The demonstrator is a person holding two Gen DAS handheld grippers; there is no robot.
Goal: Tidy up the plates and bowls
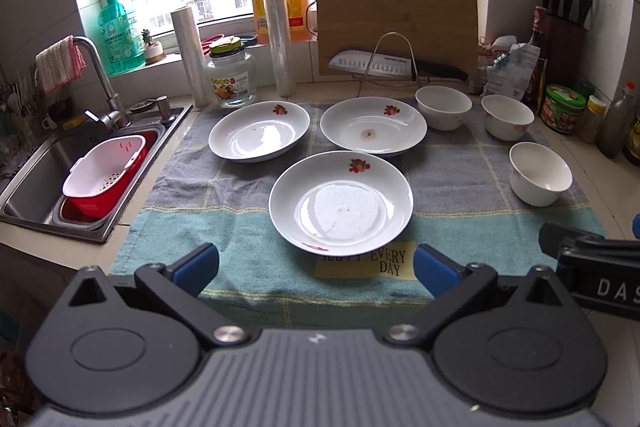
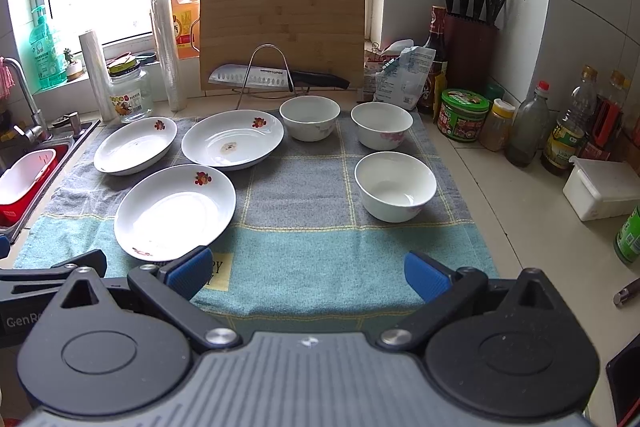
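Three floral plates (image 1: 341, 202) and three white bowls (image 2: 395, 185) sit upright, apart, on a checked towel (image 2: 296, 187); both grippers' jaws gape empty.

The blue and grey checked towel (image 2: 296, 195) has a bare strip down its middle, between three white flowered plates (image 2: 175, 211) and three white bowls (image 2: 395, 185).

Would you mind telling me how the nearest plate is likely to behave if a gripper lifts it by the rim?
The nearest plate looks like glazed ceramic, so probably stiff but breakable. Its glossy surface suggests the pads may slip. Held at one edge, the shallow, wide dish would likely sag downward; the cloth beneath should cushion it.
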